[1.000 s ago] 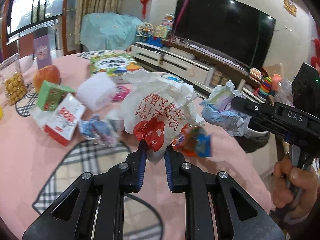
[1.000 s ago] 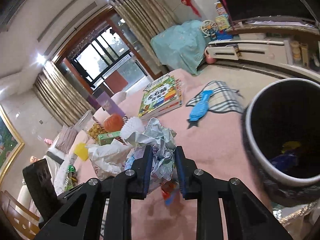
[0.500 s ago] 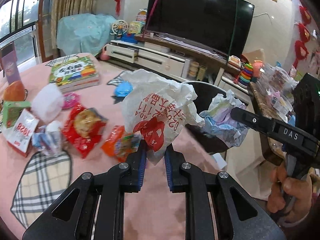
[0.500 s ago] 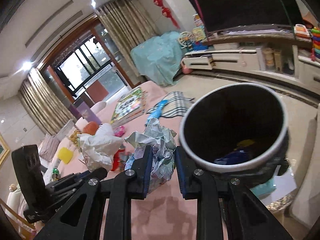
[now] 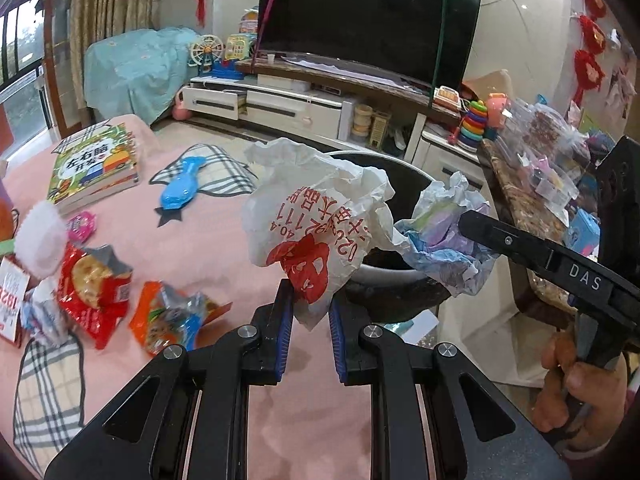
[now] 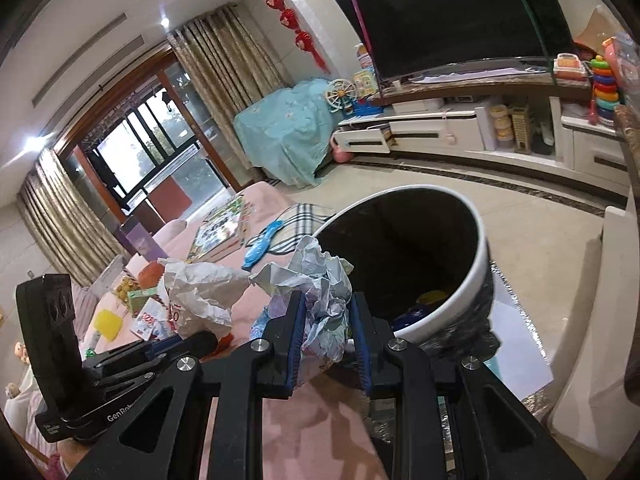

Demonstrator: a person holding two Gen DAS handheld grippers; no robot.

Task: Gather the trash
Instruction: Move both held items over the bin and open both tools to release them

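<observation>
My left gripper (image 5: 308,312) is shut on a crumpled white paper bag with red print (image 5: 316,224), held in the air at the table's edge by the bin. My right gripper (image 6: 326,326) is shut on a crumpled bluish paper wad (image 6: 320,292), held just left of the rim of a black bin with a white rim (image 6: 476,280). The bin holds blue and yellow trash at its bottom. In the left wrist view the paper wad (image 5: 444,240) hangs over the bin (image 5: 404,280). In the right wrist view the white bag (image 6: 200,292) is left of the wad.
On the pink tablecloth (image 5: 192,240) lie a red snack packet (image 5: 92,280), an orange snack packet (image 5: 172,316), a blue fish-shaped toy (image 5: 180,188), a picture book (image 5: 96,160) and a white foam piece (image 5: 42,236). A TV stand (image 5: 280,104) and cluttered shelf (image 5: 540,160) stand beyond.
Both grippers have carried their trash to the right, away from the table's middle. The bin has come close: the wad is now at its rim and the bag beside it.
</observation>
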